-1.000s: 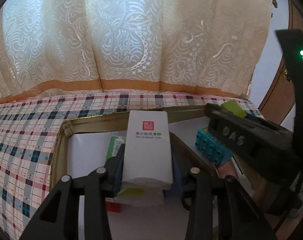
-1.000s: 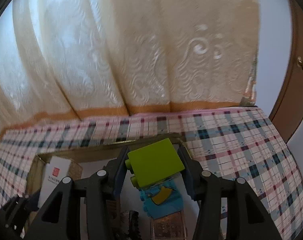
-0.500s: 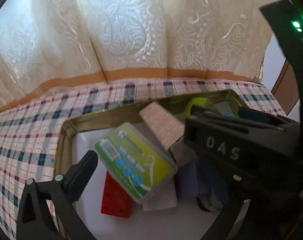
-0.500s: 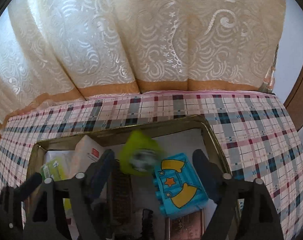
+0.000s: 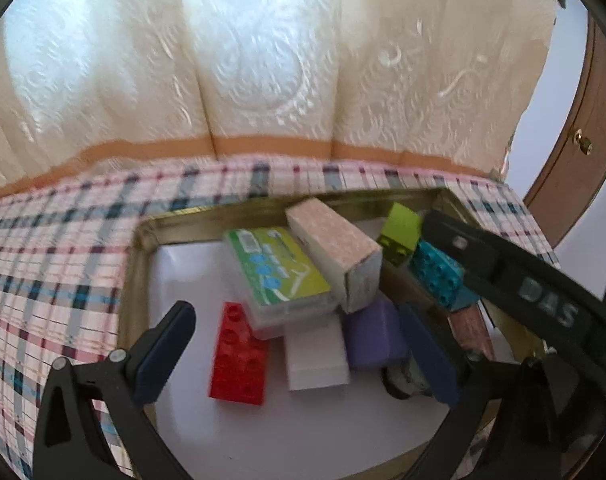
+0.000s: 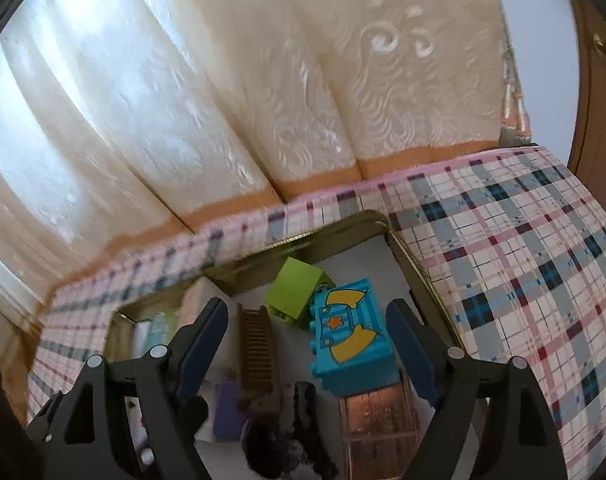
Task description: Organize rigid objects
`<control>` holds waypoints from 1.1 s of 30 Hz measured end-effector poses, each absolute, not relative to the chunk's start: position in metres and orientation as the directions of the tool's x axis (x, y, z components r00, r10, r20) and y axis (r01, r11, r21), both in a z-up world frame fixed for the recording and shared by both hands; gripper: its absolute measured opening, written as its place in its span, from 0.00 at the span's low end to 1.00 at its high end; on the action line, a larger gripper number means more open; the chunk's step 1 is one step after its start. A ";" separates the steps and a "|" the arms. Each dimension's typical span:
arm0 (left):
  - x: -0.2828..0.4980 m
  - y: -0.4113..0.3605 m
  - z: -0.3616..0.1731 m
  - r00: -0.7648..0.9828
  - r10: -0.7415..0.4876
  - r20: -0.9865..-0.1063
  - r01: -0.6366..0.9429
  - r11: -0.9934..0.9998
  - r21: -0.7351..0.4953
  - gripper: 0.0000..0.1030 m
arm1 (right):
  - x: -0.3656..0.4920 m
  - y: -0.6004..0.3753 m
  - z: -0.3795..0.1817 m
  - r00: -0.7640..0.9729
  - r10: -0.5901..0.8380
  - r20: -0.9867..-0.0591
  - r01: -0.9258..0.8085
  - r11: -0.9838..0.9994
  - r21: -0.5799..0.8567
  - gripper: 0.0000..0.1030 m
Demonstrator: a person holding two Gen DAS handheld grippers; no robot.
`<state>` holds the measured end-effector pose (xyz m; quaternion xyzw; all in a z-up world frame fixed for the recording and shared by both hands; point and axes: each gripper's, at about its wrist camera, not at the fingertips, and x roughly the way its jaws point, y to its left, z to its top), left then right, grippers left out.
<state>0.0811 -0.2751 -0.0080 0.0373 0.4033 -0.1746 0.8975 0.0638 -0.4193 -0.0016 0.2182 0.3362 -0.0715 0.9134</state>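
A gold-rimmed tray (image 5: 137, 264) holds the objects. In the left wrist view a pale pink-patterned box (image 5: 335, 256) leans across a green-lidded clear case (image 5: 277, 272), with a red brick (image 5: 239, 360), a white block (image 5: 317, 354) and a purple block (image 5: 375, 336) in front. My left gripper (image 5: 299, 356) hangs open above them, holding nothing. A lime brick (image 6: 295, 292) lies tilted against a teal brick (image 6: 351, 344) at the tray's far right corner. My right gripper (image 6: 309, 344) stands open over them, empty; its body (image 5: 543, 308) crosses the left wrist view.
A brown comb (image 6: 259, 356), a copper-coloured box (image 6: 377, 428) and a dark object lie under the right gripper. The tray rim (image 6: 423, 276) sits on a plaid cloth (image 6: 523, 264). A cream curtain (image 5: 263, 60) hangs behind, and a wooden door (image 5: 575, 168) stands right.
Both jaws opened wide. The left gripper let go of the pale box, which now lies in the tray. The right gripper dropped the lime brick beside the teal brick.
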 end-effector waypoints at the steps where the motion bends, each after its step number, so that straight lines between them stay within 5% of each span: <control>1: 0.080 -0.272 -0.007 0.631 -0.283 -0.722 0.336 0.939 -0.075 1.00 | 0.058 -0.419 -0.001 0.784 0.007 -0.620 0.277 0.891 0.360 0.81; 12: 0.039 -0.244 0.002 0.876 -0.219 -0.431 0.247 0.969 0.011 1.00 | 0.000 -0.401 0.006 0.914 -0.226 -0.337 0.326 0.903 0.280 0.81; 33: 0.004 -0.222 0.003 0.935 -0.219 -0.278 0.227 0.974 -0.003 1.00 | -0.046 -0.369 0.017 0.922 -0.366 -0.127 0.381 0.915 0.129 0.81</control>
